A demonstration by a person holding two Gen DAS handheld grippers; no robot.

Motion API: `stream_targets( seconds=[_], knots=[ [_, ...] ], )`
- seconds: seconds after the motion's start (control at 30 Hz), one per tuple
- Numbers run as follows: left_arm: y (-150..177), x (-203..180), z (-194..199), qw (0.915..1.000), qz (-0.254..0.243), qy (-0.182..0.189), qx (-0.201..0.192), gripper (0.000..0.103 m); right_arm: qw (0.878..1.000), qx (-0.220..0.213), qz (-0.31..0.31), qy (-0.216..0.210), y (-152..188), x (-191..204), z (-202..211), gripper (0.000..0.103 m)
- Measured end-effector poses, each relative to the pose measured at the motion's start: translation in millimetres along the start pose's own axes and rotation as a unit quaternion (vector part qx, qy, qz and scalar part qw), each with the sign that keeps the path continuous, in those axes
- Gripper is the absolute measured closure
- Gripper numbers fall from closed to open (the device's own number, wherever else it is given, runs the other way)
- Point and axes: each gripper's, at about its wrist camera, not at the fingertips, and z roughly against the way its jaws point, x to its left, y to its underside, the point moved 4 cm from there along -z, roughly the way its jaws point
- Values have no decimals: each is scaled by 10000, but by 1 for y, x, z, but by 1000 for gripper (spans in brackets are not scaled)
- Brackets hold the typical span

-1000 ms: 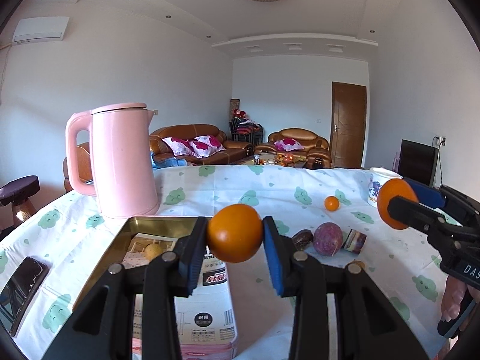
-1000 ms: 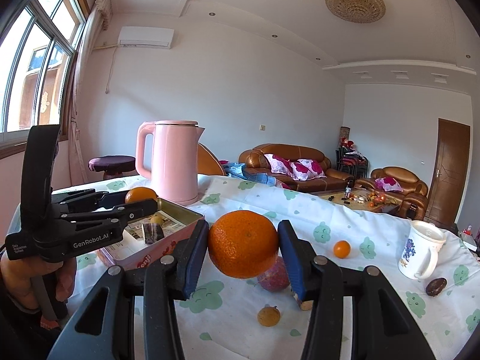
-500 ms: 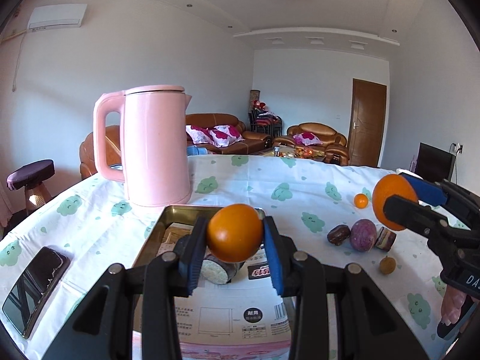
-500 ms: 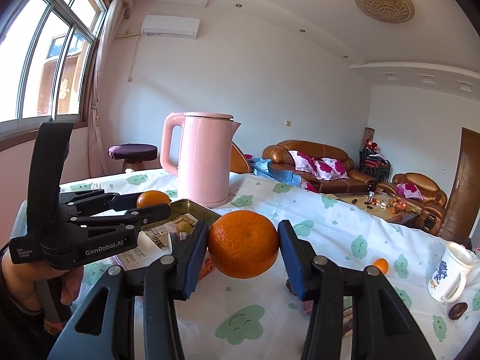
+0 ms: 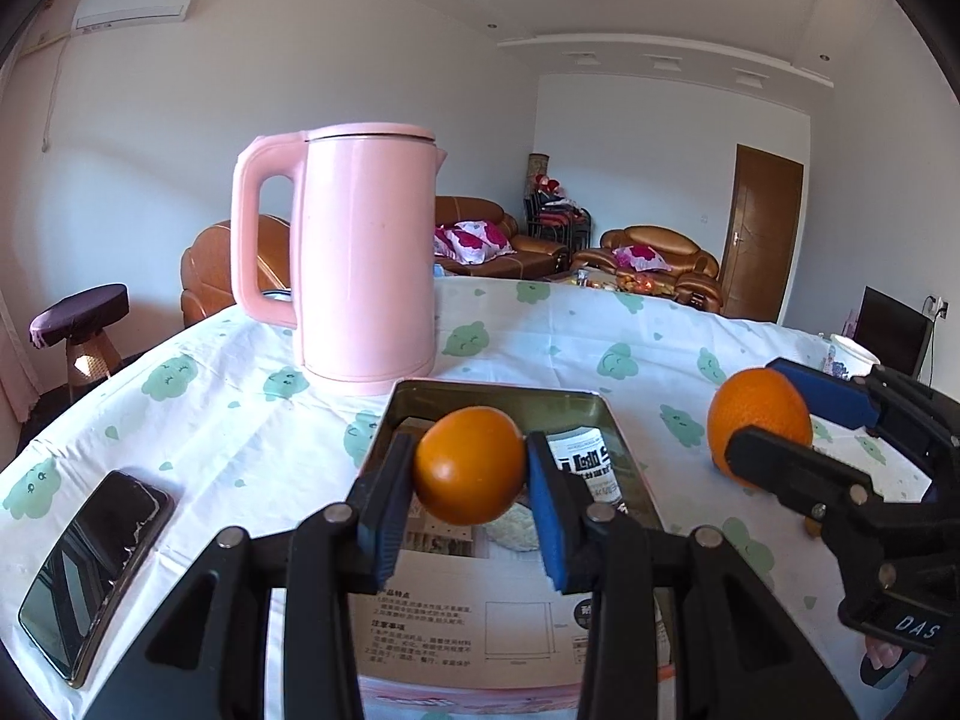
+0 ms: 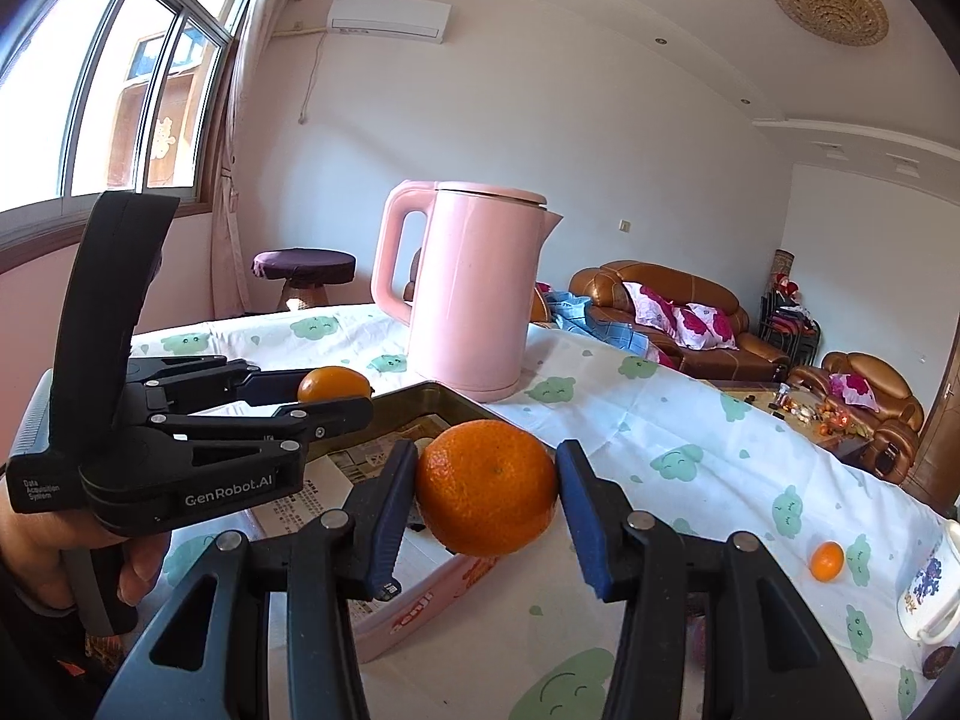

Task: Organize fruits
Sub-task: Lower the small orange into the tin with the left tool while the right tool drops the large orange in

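Observation:
My left gripper (image 5: 469, 483) is shut on a small smooth orange (image 5: 468, 459) and hangs over the open metal tin (image 5: 498, 399), which has papers and a pale round thing inside. My right gripper (image 6: 487, 495) is shut on a larger dimpled orange (image 6: 486, 483) near the tin's pink side wall (image 6: 420, 600). In the left wrist view the right gripper (image 5: 757, 423) with the larger orange (image 5: 762, 414) is to the right of the tin. In the right wrist view the left gripper (image 6: 336, 390), held by a hand, carries the small orange (image 6: 330, 383) above the tin.
A tall pink kettle (image 5: 366, 252) stands just behind the tin. A black phone (image 5: 96, 570) lies at the left table edge. To the right on the patterned cloth are a small orange (image 6: 827, 561), a white mug (image 6: 927, 588) and a dark fruit (image 6: 937, 661).
Both grippers have swung left toward the kettle and tin, each still holding its orange. The tin now lies straight under the left gripper, and the loose fruits have left that view.

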Motion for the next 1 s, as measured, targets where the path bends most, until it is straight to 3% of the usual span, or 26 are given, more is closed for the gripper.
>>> stream_targets(
  seconds=[0.47, 1.0],
  knots=[
    [4, 21, -11, 9993, 150, -86, 346, 65, 9988, 332, 217, -294, 1, 28, -37, 53],
    [10, 24, -24, 9969, 193, 84, 760, 65, 9955, 788, 296, -442, 14, 39, -58, 53]
  ],
)
